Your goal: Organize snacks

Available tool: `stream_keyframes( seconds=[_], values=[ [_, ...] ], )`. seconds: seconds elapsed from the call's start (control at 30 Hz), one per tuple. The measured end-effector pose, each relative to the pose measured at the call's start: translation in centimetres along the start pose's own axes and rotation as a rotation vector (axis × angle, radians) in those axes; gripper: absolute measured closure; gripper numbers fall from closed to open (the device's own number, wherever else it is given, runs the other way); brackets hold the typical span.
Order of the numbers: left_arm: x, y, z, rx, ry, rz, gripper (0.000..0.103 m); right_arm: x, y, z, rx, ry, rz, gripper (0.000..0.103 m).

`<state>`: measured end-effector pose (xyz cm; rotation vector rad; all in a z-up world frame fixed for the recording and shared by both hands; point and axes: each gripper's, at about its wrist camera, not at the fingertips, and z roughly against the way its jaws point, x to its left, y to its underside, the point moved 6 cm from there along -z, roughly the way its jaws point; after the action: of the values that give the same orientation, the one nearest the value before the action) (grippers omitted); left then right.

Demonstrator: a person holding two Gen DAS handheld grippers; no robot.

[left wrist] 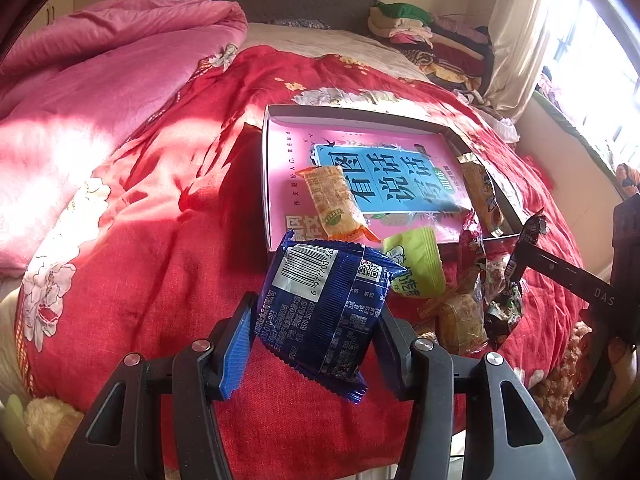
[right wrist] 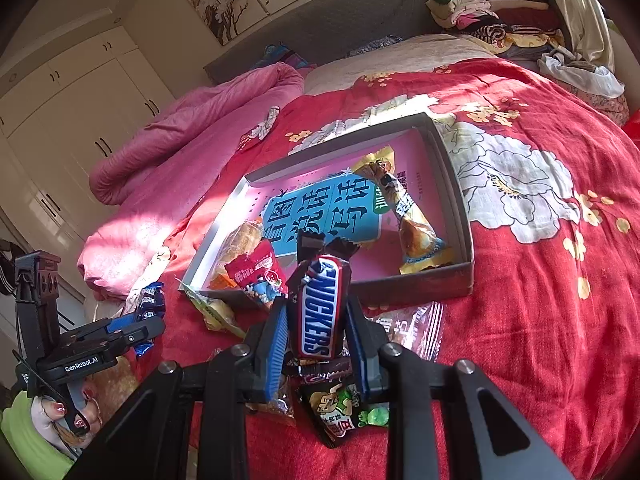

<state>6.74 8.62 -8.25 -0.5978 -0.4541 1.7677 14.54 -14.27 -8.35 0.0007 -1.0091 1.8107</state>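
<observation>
My left gripper (left wrist: 316, 332) is shut on a dark blue snack packet (left wrist: 332, 280) with a barcode, held above the red bedspread just short of the shallow grey box (left wrist: 266, 168). An orange snack (left wrist: 334, 204) and a long yellow packet (left wrist: 480, 192) lie in the box on its pink printed bottom. My right gripper (right wrist: 318, 336) is shut on a Snickers bar (right wrist: 320, 300), held upright before the box's near wall (right wrist: 440, 280). Loose packets lie outside the box: a green one (left wrist: 420, 268), a red one (right wrist: 260, 276) and a dark one (right wrist: 340, 408).
A pink quilt (left wrist: 100, 80) is bunched at the left of the bed. Folded clothes (right wrist: 492, 12) are piled by the headboard, and white wardrobes (right wrist: 80, 100) stand beyond. A hand (right wrist: 60, 412) grips the left tool's handle.
</observation>
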Motion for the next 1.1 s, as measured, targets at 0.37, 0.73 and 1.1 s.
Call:
stream_keyframes(
  seconds=[0.37,0.73,1.1],
  values=[
    [1.0,-1.8,1.5,-0.086,-0.044,0.010,0.047,0.5,-0.6,0.8,-0.045,0.024,0.043,0.074],
    [1.7,-3.9,1.8,-0.136,-0.039,0.059,0.047,0.6,-1.2,1.6,-0.084,0.049,0.067,0.074],
    [-0.7,-5.4,1.3,-0.143,0.005,0.027,0.047,0.2,-1.5,2.0,-0.105,0.056,0.057,0.074]
  ],
)
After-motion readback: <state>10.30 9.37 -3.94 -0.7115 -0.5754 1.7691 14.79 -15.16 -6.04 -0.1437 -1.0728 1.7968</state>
